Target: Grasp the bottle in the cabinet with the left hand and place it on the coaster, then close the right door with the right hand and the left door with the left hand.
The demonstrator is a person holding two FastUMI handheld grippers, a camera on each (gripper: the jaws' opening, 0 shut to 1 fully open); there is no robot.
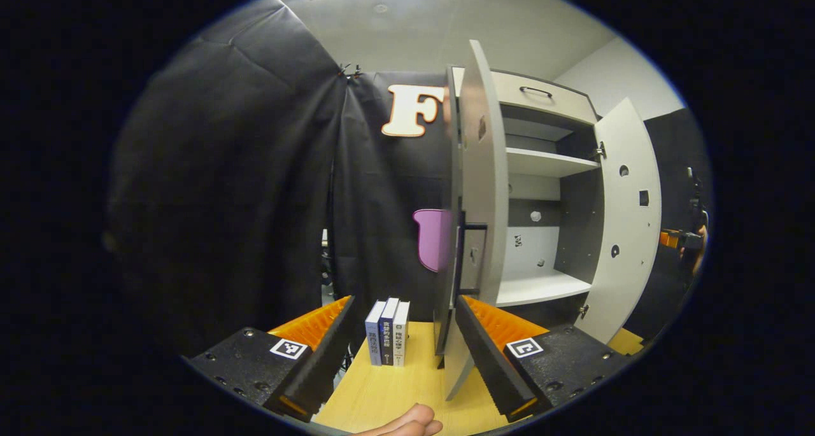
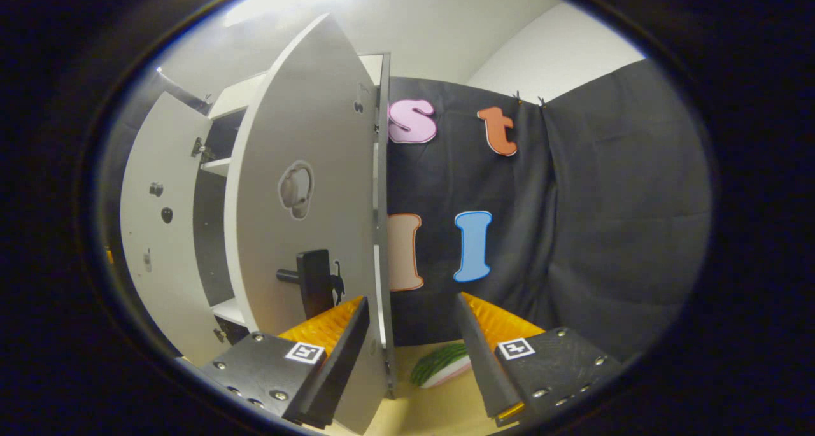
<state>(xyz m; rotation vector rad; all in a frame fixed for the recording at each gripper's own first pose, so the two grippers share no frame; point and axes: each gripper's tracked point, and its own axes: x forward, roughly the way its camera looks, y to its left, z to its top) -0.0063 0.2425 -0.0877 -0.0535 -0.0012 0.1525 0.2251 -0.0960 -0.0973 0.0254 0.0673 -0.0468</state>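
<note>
While both tongs gape | wooden table (image 1: pixel 407 385) bears books (image 1: pixel 387 332) | cabinet (image 1: pixel 547 188) doors open

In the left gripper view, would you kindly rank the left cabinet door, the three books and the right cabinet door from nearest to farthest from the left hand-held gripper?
1. Left cabinet door: edge-on between the open fingers of the left hand-held gripper.
2. Three books: upright on the table, just beyond the fingertips, left of the door.
3. Right cabinet door: swung open, far right.

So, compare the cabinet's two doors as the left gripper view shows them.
The left door stands near, the right door farther off. The left door is almost edge-on, between the fingers of the left hand-held gripper; the right door shows its inner face with holes. Both are pale grey and open.
</note>
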